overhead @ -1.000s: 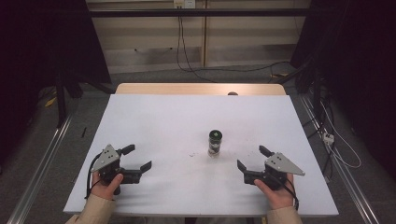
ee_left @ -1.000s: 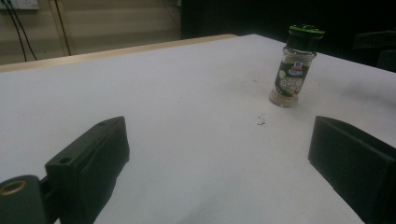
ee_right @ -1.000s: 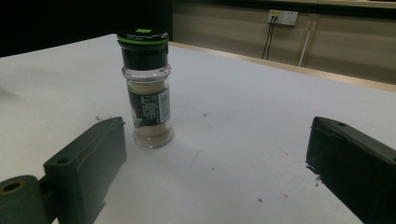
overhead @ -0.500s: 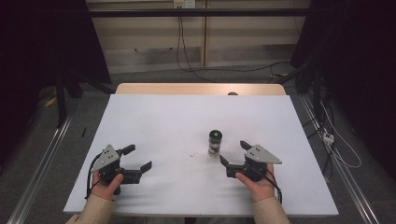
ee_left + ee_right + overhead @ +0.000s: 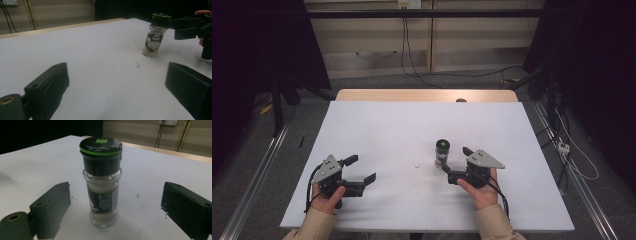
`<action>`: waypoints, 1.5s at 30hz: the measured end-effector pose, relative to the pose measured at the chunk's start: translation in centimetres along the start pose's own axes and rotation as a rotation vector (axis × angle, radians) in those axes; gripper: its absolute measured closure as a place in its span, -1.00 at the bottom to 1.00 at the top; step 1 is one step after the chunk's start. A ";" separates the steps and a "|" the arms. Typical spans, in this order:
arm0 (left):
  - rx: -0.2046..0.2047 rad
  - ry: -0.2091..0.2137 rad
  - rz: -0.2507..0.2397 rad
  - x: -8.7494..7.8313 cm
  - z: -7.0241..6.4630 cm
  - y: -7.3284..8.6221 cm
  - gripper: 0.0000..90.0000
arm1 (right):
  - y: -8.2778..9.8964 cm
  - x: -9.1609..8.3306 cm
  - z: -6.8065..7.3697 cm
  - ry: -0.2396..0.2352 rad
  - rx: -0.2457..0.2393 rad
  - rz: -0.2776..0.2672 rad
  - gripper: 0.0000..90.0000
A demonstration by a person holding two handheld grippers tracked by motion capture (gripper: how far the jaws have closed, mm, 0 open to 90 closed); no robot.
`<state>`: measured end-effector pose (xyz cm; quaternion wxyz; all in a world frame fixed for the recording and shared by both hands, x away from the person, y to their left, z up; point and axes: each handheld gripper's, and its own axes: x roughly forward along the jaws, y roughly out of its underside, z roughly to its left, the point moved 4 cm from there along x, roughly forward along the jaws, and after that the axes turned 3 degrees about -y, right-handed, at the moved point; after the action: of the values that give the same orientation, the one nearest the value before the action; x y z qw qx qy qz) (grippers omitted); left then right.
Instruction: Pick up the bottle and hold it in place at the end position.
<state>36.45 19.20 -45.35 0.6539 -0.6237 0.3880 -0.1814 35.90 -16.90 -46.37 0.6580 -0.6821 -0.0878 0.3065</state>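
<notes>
A spice jar is stood upright right of the bench's centre, between the wide jaws of the right gripper, untouched. The left gripper is held wide near the front left corner.

Two handheld grippers, black bodies, pistol-type grips. Left gripper and right gripper: each w/ grey three-cornered plate on top, black cable trailing back toward wrist. Jaws black, blocky, matte; flat inner faces. Round brass-coloured bushing at base of lower-left jaw in both gripper views; small round hole in jaw top nearby. Sleeves tan/beige, long, cuffs reaching wrists.
</notes>
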 end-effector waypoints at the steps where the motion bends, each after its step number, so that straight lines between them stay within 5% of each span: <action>1: 0.001 0.000 0.001 0.0 0.0 0.0 -0.89 | -0.1 0.4 0.1 -0.002 0.004 0.000 -0.79; 10: -0.005 0.000 0.002 0.0 0.0 0.0 -0.89 | -0.2 1.6 0.3 0.013 0.014 0.014 -0.77; 18: 0.005 0.004 0.007 0.0 0.1 0.0 -0.89 | -0.1 2.6 0.8 -0.005 -0.007 0.042 -0.55; 45: -0.001 -0.003 0.012 0.1 0.1 0.2 -0.89 | 0.1 3.8 0.7 -0.048 0.039 0.078 0.16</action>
<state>36.55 19.22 -45.53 0.6552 -0.6220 0.3908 -0.1766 38.54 -14.31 -47.56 0.6564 -0.6645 -0.0709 0.3501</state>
